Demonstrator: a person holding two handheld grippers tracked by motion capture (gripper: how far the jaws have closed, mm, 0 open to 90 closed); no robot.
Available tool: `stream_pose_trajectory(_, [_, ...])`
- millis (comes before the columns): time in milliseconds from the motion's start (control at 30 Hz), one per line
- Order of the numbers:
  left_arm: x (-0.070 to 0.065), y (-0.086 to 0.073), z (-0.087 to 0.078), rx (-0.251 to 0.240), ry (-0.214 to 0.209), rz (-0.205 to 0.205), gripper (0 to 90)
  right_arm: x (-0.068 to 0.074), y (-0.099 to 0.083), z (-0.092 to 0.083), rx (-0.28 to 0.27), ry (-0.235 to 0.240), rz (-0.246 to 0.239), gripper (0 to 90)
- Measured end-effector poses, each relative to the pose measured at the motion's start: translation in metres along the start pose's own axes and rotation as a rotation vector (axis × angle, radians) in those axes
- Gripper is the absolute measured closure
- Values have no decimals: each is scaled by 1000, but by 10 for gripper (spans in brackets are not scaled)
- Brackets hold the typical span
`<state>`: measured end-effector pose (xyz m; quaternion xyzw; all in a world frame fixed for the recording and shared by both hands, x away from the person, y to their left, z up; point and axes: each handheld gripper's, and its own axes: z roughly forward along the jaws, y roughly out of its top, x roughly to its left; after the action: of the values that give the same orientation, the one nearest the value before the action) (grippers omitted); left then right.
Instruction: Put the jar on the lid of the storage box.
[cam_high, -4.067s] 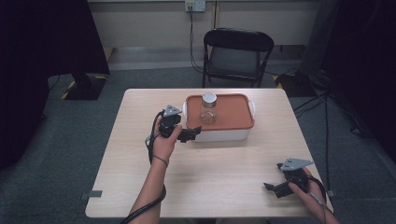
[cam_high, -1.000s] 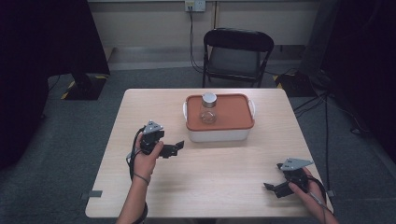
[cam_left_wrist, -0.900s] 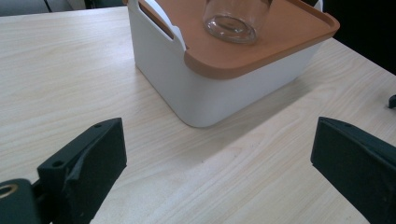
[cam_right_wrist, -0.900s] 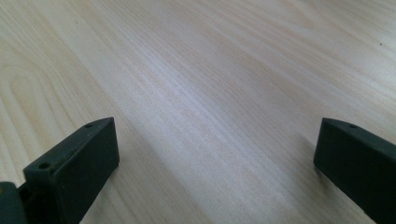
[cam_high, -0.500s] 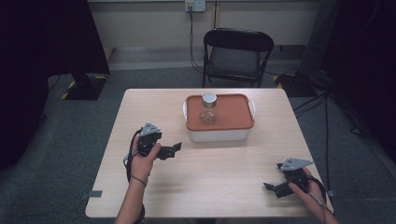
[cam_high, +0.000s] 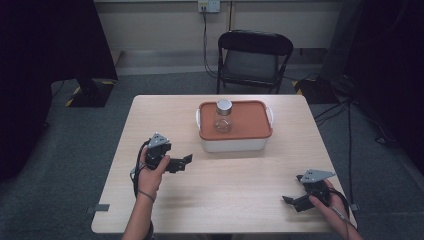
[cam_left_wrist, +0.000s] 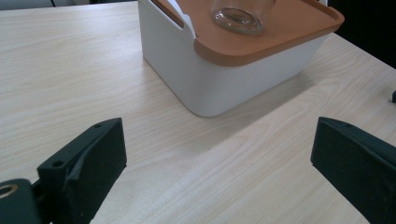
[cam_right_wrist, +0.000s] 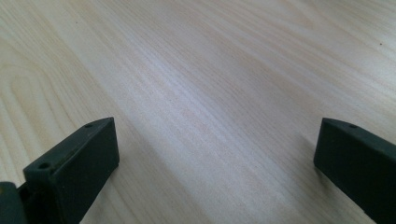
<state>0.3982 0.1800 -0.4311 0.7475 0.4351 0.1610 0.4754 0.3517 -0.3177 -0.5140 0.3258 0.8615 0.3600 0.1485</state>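
Observation:
A white box with an orange lid stands at the back middle of the wooden table. On the lid stands a clear glass jar with a metal cap, upright. My left gripper rests on the table left of the box, open and holding nothing. In the left gripper view its jaws stand wide apart, with the box and the jar's base ahead. My right gripper lies open near the front right corner, and its own view faces bare tabletop.
A black folding chair stands behind the table. Cables run over the grey floor at the right. Dark curtains hang at both sides.
My left gripper has drawn back from the box toward the front left of the table, then settled. The right gripper has stayed put.

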Motion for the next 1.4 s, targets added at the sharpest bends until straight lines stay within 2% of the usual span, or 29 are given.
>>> stream_pose_trajectory(1400, [3,-13,-2,14,5,1,32,0,0,0,0,-1,0,0])
